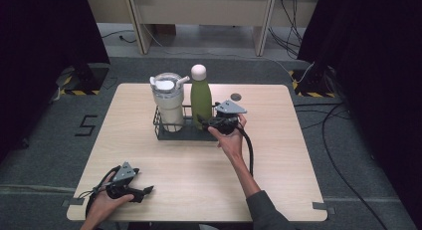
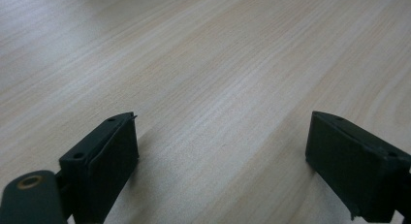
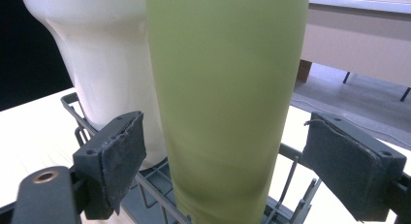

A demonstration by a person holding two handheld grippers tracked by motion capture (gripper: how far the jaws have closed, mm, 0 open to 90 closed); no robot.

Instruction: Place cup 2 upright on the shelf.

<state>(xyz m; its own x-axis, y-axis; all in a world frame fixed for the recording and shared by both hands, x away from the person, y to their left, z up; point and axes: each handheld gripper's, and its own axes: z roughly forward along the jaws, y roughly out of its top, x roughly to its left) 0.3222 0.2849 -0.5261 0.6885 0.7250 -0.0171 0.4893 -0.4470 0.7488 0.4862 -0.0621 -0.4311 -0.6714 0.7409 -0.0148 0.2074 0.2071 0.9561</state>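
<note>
reaching the right gripper [image 3: 223,161] toward the green bottle [image 3: 225,103] standing in the wire rack [image 1: 164,133] beside the white tumbler [image 1: 168,98], jaws spread wide around it without pressing, gripping and lifting not yet done

A pale wooden table [image 1: 278,155] is seen on grey carpet. Toward 12 o'clock of its middle, a black wire rack [image 1: 176,133] is set, and a white tumbler [image 1: 167,103] with a lid is stood upright in its 9 o'clock end. A small dark disc [image 1: 236,96] is laid at 1 o'clock, near the far edge. A "5" mark [image 1: 86,125] is taped on the floor at 9 o'clock. A desk [image 1: 199,11] is placed at 12 o'clock, and cables [image 1: 338,140] are trailed at 3 o'clock
</note>
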